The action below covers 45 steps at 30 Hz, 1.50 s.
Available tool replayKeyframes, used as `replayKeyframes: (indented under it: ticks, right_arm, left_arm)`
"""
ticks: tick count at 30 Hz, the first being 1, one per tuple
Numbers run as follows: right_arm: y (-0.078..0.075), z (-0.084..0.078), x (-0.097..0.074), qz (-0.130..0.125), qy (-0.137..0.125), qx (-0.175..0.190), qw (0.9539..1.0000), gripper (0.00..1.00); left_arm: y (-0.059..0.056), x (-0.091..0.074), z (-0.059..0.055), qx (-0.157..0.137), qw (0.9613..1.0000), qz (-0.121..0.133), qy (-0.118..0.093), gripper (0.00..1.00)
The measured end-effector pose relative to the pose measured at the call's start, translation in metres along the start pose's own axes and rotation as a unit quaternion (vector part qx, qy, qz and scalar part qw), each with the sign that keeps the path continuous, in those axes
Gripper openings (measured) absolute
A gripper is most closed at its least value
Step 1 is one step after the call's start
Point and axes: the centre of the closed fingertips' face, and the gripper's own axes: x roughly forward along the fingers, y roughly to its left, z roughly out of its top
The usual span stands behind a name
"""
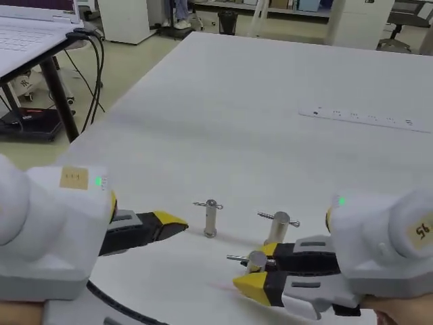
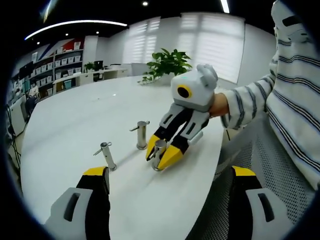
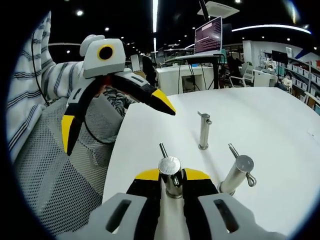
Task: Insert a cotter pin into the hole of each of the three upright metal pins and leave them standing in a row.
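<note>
1. The right gripper (image 3: 171, 179) has its yellow-tipped black jaws closed tight on a short silver metal pin (image 3: 170, 167) with a round head, low at the near edge of the white tabletop (image 1: 270, 122). I cannot tell whether the pin's foot touches the surface.
2. A thin wire cotter pin (image 3: 162, 149) sticks out sideways from the top of that held pin.
3. The left gripper (image 3: 116, 125) hovers with its jaws spread wide and holding nothing. One jaw is above the tabletop and the other is past its edge.
4. A second silver pin (image 1: 210, 218) stands upright on the tabletop between the two grippers, apart from both. A second cotter pin (image 1: 206, 204) runs through its top.
5. A third silver pin (image 1: 277, 229) stands just beyond the right gripper's jaws, close beside the held pin and farther from the person. A third cotter pin (image 1: 274, 217) crosses its head.
6. A white power strip (image 1: 365, 118) lies far back on the tabletop, well apart from the pins.
</note>
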Motion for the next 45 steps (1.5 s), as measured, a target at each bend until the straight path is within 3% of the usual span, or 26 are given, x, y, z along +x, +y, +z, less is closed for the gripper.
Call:
replayKeyframes:
  ticks: [4, 10, 17, 20, 25, 30, 34, 38, 45]
  right_arm:
    - [0.001, 0.001, -0.001, 0.004, 0.0, -0.011, 0.9999, 0.09]
    - [0.001, -0.001, -0.005, -0.016, 0.015, -0.051, 0.9984, 0.08]
    - [0.001, 0.005, -0.033, -0.023, -0.006, -0.026, 0.9994, 0.08]
    - [-0.005, 0.006, -0.053, -0.032, -0.016, -0.011, 0.9993, 0.08]
    - [-0.03, -0.002, -0.086, -0.071, -0.01, -0.012, 0.9974, 0.08]
    - [-0.052, -0.01, -0.105, -0.093, -0.025, 0.019, 0.9952, 0.08]
    - [-0.064, -0.017, -0.111, -0.099, -0.034, 0.032, 0.994, 0.08]
    - [-0.074, -0.024, -0.112, -0.101, -0.021, 0.024, 0.9943, 0.08]
    - [-0.08, -0.027, -0.106, -0.09, -0.012, 0.016, 0.9957, 0.08]
  left_arm:
    - [0.0, 0.0, -0.001, -0.003, 1.0, 0.003, 0.003, 0.99]
    - [0.002, 0.0, 0.002, -0.001, 0.9999, 0.012, 0.002, 0.99]
    - [0.005, -0.001, 0.002, -0.009, 0.9998, 0.02, 0.002, 0.99]
    - [0.007, -0.003, 0.007, -0.008, 0.9997, 0.023, -0.003, 0.99]
    - [0.009, -0.004, 0.01, 0.001, 0.9996, 0.027, -0.002, 0.99]
    - [0.009, -0.004, 0.01, 0.003, 0.9996, 0.027, 0.0, 0.99]
    - [0.012, -0.005, 0.009, -0.01, 0.9995, 0.03, -0.005, 0.99]
    - [0.014, -0.006, 0.004, -0.008, 0.9993, 0.036, 0.008, 0.99]
    - [0.014, -0.009, 0.002, -0.018, 0.9989, 0.041, 0.01, 0.99]
